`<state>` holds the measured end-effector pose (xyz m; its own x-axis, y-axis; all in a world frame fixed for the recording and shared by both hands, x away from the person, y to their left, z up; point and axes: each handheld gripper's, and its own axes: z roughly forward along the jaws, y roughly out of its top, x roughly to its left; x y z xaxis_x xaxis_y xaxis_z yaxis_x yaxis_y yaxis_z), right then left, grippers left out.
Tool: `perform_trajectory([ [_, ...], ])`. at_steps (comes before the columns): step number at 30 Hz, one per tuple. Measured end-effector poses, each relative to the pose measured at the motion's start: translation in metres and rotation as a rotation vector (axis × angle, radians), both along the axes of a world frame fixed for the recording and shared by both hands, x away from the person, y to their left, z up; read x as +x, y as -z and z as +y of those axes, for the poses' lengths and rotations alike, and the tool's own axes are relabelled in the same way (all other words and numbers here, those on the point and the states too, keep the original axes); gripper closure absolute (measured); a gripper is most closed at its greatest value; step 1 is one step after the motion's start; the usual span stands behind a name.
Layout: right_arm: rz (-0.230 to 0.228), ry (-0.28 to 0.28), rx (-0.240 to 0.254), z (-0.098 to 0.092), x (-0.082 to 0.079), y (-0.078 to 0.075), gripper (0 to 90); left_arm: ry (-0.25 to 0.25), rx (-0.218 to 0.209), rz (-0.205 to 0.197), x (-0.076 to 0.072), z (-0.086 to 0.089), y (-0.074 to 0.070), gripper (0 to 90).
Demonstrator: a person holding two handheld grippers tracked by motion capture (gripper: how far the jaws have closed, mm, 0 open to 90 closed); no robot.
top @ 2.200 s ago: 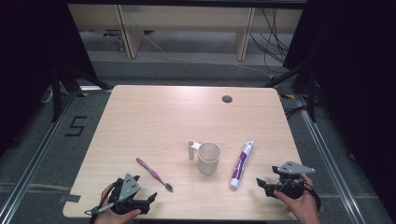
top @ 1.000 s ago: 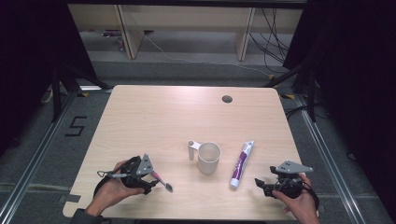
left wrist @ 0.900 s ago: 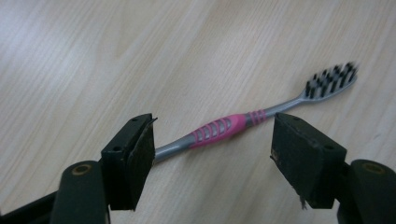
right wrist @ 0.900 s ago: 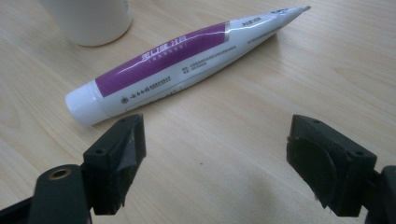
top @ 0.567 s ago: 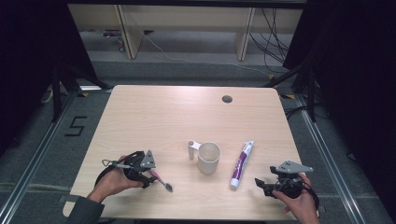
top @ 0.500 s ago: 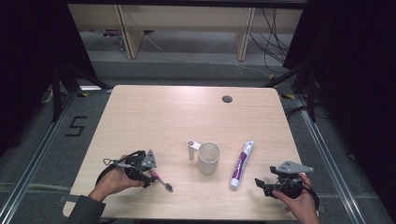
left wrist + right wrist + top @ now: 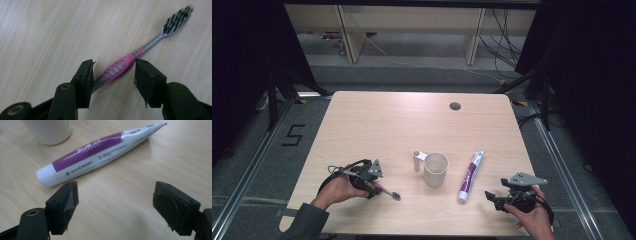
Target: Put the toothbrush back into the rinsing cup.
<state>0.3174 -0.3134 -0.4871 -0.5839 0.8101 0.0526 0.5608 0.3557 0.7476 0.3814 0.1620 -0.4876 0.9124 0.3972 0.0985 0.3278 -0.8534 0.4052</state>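
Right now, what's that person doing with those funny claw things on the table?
The person holds a gripper in each hand. The left gripper is around a pink toothbrush lying flat on the table; its jaws have just been closing but haven't pinched it yet. The right gripper rests open near a purple toothpaste tube, not touching it. A white cup stands between them.

I see a light wood table [image 7: 377, 125] with rounded corners and a small dark round hole [image 7: 455, 106] near its far edge. A toothbrush [image 7: 386, 190] with a pink and grey handle lies flat near the front left, bristle end pointing right. A white mug [image 7: 435, 169] stands upright near the middle, handle to the left. A white and purple toothpaste tube [image 7: 470, 175] lies just right of it, cap toward the front edge.
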Motion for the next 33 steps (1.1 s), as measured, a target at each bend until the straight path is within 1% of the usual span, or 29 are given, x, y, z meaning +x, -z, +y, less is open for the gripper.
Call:
perform_trajectory([
  [1,-0.004,0.002,-0.003,0.000,0.000,0.000,21.4,-0.005,0.008,0.022,0.001,-0.001,-0.001,52.4],
  [2,-0.004,0.002,-0.003,0.000,0.000,0.000,21.4,-0.005,0.008,0.022,0.001,-0.001,-0.001,54.0],
  [3,0.006,-0.003,0.011,0.001,0.001,0.001,21.5,-0.008,0.013,0.038,0.002,-0.001,-0.002,56.3],
  [4,0.006,-0.003,0.011,0.001,0.001,0.001,21.5,-0.008,0.013,0.038,0.002,-0.001,-0.002,58.3],
  [5,0.015,-0.001,0.008,0.001,0.000,0.001,21.5,-0.008,0.016,0.044,0.002,-0.002,-0.002,58.3],
  [6,0.013,0.008,0.015,0.002,-0.001,0.000,21.6,-0.011,0.018,0.066,0.002,-0.002,-0.003,62.9],
  [7,0.013,0.008,0.015,0.002,-0.001,0.000,21.6,-0.011,0.018,0.066,0.002,-0.002,-0.003,64.7],
  [8,0.010,0.004,0.012,0.001,0.000,0.001,21.6,-0.019,0.024,0.080,0.002,-0.004,-0.003,66.9],
  [9,0.006,-0.003,0.008,0.001,0.000,0.001,21.7,-0.020,0.029,0.084,0.002,-0.004,-0.003,68.1],
  [10,0.025,0.022,0.022,0.003,-0.002,0.000,21.7,-0.036,0.028,0.102,0.000,-0.005,-0.003,69.1],
  [11,0.002,0.000,0.006,0.001,-0.001,0.000,21.8,-0.036,0.028,0.102,0.000,-0.005,-0.003,70.2],
  [12,-0.008,-0.003,-0.005,0.001,0.000,0.000,21.8,-0.052,0.022,0.122,0.000,-0.006,-0.003,71.3],
  [13,-0.005,-0.002,-0.002,0.001,0.000,0.001,21.8,-0.051,0.028,0.126,0.001,-0.006,-0.004,72.3],
  [14,0.014,0.008,0.016,0.002,-0.001,0.001,21.8,-0.064,0.028,0.138,0.000,-0.007,-0.004,73.6],
  [15,-0.004,0.000,-0.005,0.001,0.000,0.000,21.8,-0.057,0.036,0.141,0.001,-0.007,-0.004,75.1],
  [16,-0.004,-0.001,-0.001,0.001,0.000,0.000,22.0,-0.053,0.045,0.148,0.001,-0.008,-0.004,75.9],
  [19,-0.005,0.002,-0.006,0.001,0.000,0.000,22.0,-0.049,0.063,0.154,0.004,-0.009,-0.005,77.0],
  [20,0.000,0.001,-0.005,0.001,0.000,0.000,22.0,-0.056,0.064,0.166,0.004,-0.010,-0.005,77.2],
  [21,-0.010,0.001,-0.006,0.001,0.000,0.000,22.0,-0.059,0.065,0.174,0.004,-0.010,-0.005,77.5],
  [22,-0.010,0.001,-0.006,0.001,0.000,0.000,22.0,-0.059,0.065,0.174,0.004,-0.010,-0.005,77.7],
  [23,-0.009,-0.001,-0.006,0.001,0.000,0.000,22.1,-0.072,0.072,0.191,0.005,-0.011,-0.006,77.9],
  [24,-0.009,-0.001,-0.006,0.001,0.000,0.000,22.1,-0.072,0.072,0.191,0.005,-0.011,-0.006,78.0],
  [25,-0.003,0.001,-0.004,0.001,0.000,0.000,22.2,-0.086,0.078,0.201,0.006,-0.013,-0.006,78.1],
  [28,-0.009,-0.002,-0.004,0.001,0.000,0.000,22.4,-0.091,0.085,0.212,0.007,-0.014,-0.006,78.4],
  [30,-0.004,-0.005,-0.003,0.001,0.000,0.001,22.4,-0.102,0.095,0.225,0.009,-0.015,-0.007,78.6],
  [31,-0.001,-0.002,-0.002,0.001,0.000,0.001,22.5,-0.109,0.108,0.230,0.009,-0.016,-0.007,78.8],
  [33,-0.005,-0.003,-0.002,0.001,0.000,0.000,22.5,-0.109,0.122,0.234,0.010,-0.018,-0.007,78.9],
])
